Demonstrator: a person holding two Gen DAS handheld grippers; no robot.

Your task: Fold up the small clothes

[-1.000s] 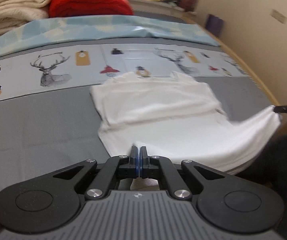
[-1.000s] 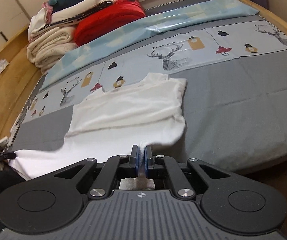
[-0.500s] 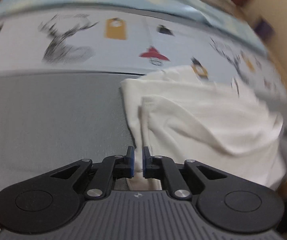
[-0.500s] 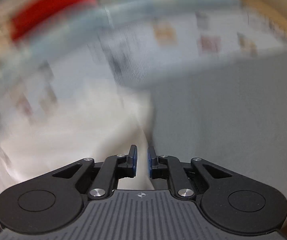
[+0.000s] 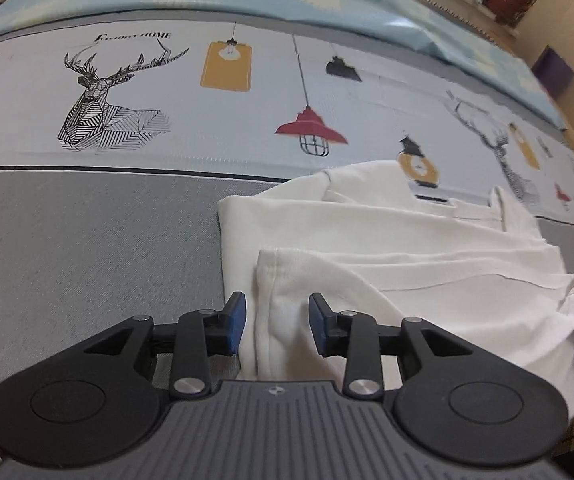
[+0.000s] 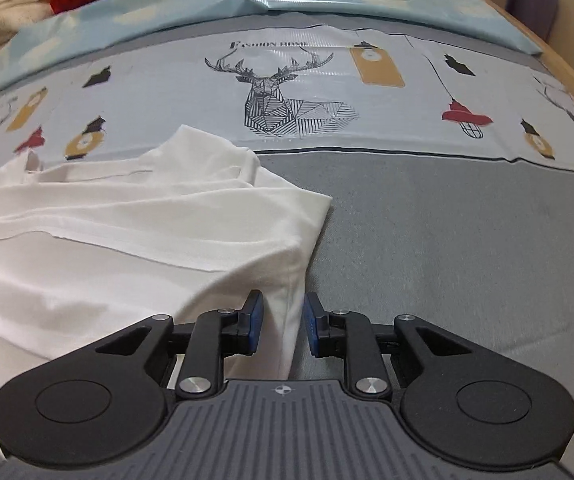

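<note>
White shirt folded on bed, collar facing away, left claw and right claw opening, corners between.

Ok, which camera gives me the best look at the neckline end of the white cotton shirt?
The left wrist view: the white cotton shirt shows both shoulder points and the neckline dip between them against the printed bedcover. The right wrist view shows the same shirt with that end off toward the left frame edge, partly cut off.

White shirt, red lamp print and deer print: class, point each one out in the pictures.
white shirt (image 5: 407,276), left wrist view, on its folded upper layer.
red lamp print (image 5: 311,126), left wrist view, on the shade.
deer print (image 6: 265,98), right wrist view, on the head.
</note>
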